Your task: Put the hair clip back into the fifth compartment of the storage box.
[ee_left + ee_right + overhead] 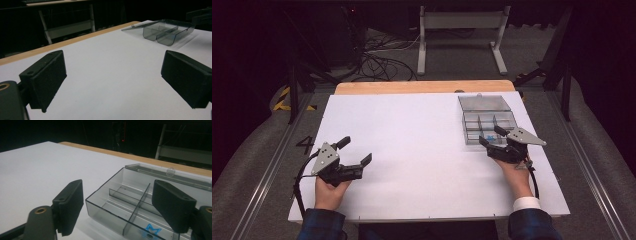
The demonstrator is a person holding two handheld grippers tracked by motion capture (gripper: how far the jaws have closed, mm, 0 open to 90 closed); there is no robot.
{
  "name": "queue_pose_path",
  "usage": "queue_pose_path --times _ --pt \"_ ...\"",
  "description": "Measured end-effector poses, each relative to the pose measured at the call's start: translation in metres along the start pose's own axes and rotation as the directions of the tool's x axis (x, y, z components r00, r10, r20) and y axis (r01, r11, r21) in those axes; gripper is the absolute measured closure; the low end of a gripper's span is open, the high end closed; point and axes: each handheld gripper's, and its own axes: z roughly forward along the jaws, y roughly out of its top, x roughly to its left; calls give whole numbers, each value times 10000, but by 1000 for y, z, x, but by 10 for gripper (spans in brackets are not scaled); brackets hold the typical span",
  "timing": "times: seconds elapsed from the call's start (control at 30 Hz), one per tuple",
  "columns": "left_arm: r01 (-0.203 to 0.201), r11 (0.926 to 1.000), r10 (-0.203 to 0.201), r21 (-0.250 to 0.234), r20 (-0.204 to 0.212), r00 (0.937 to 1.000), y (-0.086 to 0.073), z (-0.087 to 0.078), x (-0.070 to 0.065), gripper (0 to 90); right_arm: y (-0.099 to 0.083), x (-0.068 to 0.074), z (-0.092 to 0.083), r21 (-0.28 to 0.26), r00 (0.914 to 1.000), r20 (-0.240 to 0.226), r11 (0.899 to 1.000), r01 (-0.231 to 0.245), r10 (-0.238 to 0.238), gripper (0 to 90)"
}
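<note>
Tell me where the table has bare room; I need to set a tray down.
The white table is bare between the left gripper and the clear compartment box, up to the wooden far edge. It is crowded at the right, where the right gripper stands open at the box.

High view overhead, gripper views low, all sharing compartment box [484, 117]

The compartment box [484, 120] sits at the table's [412, 150] far right, lid open behind it. The right tool [490, 136] hovers at its near edge; the left tool [356, 150] is well apart at the near left.
</note>
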Motion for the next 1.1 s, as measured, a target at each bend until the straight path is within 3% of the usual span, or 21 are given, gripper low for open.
queue_pose_path --times 0.4,1.1 --pt "18 10000 -18 -6 -6 10000 -1 -2 0 64 4 6 -11 -584 9998 -181 9983 11 -22 164" --pt "53 9999 -55 -150 -144 9999 -1 -6 1 54 7 9 -29 -1047 9988 -491 9944 -139 87 39"
